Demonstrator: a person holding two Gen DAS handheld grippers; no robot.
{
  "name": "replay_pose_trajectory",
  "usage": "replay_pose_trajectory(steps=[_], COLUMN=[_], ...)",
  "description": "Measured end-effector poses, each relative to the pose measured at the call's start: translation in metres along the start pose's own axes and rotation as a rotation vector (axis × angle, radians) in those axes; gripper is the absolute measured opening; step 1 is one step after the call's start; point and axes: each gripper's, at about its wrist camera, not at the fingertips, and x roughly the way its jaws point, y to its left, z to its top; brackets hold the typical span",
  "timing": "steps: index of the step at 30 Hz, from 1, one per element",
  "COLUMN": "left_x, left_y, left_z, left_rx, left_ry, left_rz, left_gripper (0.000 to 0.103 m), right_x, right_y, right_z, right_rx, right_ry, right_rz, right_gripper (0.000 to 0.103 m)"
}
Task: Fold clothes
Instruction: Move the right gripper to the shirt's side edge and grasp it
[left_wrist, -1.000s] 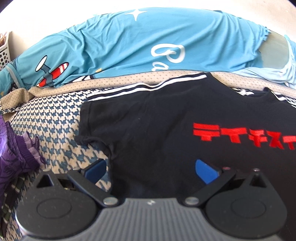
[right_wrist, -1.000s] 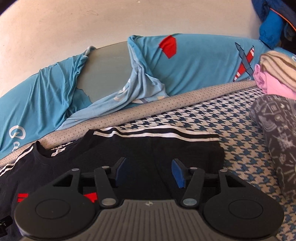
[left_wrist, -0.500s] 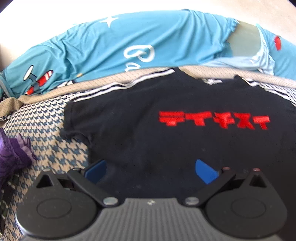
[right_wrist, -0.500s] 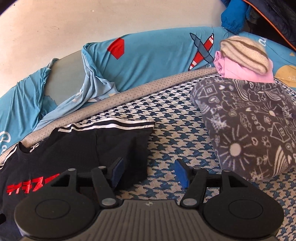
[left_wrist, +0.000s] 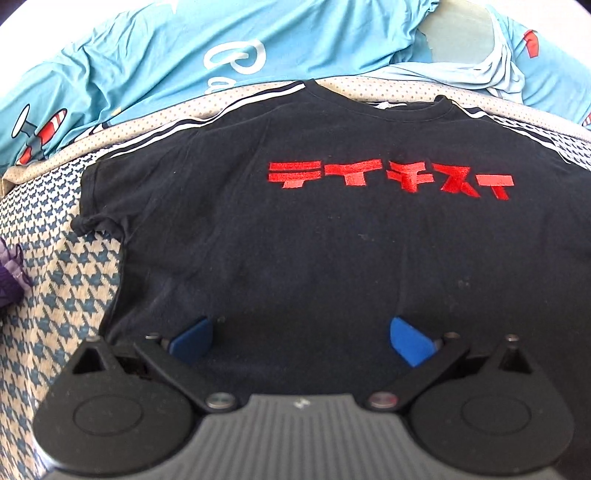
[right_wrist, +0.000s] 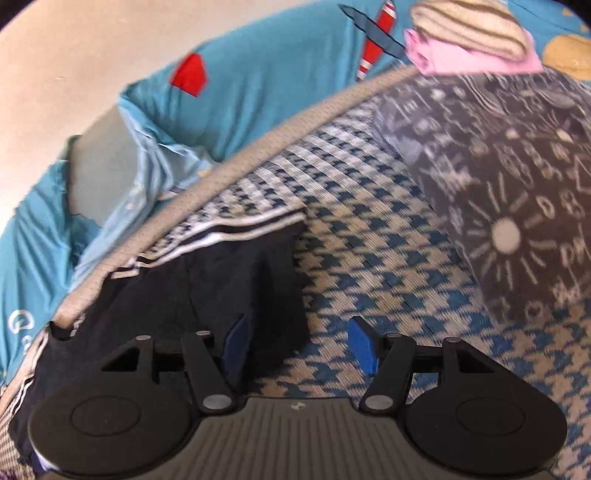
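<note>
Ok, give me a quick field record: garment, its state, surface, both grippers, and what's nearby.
garment: black T-shirt with red lettering
state: spread flat, front up, unfolded
surface: blue-and-beige houndstooth cover
left gripper: open above shirt's lower body
right gripper: open, straddling sleeve edge
nearby: grey doodle-print blanket, folded pink and striped clothes

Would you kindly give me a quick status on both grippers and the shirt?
Left gripper open over black T-shirt. Right gripper open at its sleeve. Shirt flat, unfolded. Grey patterned blanket lies apart.
</note>
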Motion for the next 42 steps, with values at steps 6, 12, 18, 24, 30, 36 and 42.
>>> replay_pose_trajectory(steps=[6, 12, 18, 24, 30, 36, 42], left_x=[-0.003, 0.002, 0.005, 0.007, 0.009, 0.009, 0.009], left_y=[0.006, 0.009, 0.012, 0.015, 0.021, 0.025, 0.030], left_z=[0.006, 0.009, 0.007, 0.008, 0.011, 0.011, 0.012], left_rx=[-0.027, -0.044, -0.044, -0.056, -0.081, -0.090, -0.113], left_ry=[-0.014, 0.001, 0.007, 0.005, 0.007, 0.005, -0.003], left_rz=[-0.013, 0.002, 0.006, 0.009, 0.019, 0.025, 0.045], left_gripper=[0.103, 0.103, 0.103, 0.103, 0.103, 0.103, 0.103], right_x=[0.009, 0.014, 0.022, 0.028, 0.030, 0.012, -0.007], right_y=[0.002, -0.002, 0.006, 0.009, 0.017, 0.056, 0.109], right_z=[-0.006, -0.004, -0.005, -0.003, -0.002, -0.010, -0.044], right_rx=[0.046, 0.156, 0.160, 0.143, 0.102, -0.178, -0.595], right_ry=[0.044, -0.006, -0.068, -0.122, -0.148, -0.267, -0.419], right_rz=[0.054, 0.100, 0.099, 0.077, 0.099, 0.042, 0.040], right_gripper=[0.060, 0.063, 0.059, 0.026, 0.006, 0.006, 0.006])
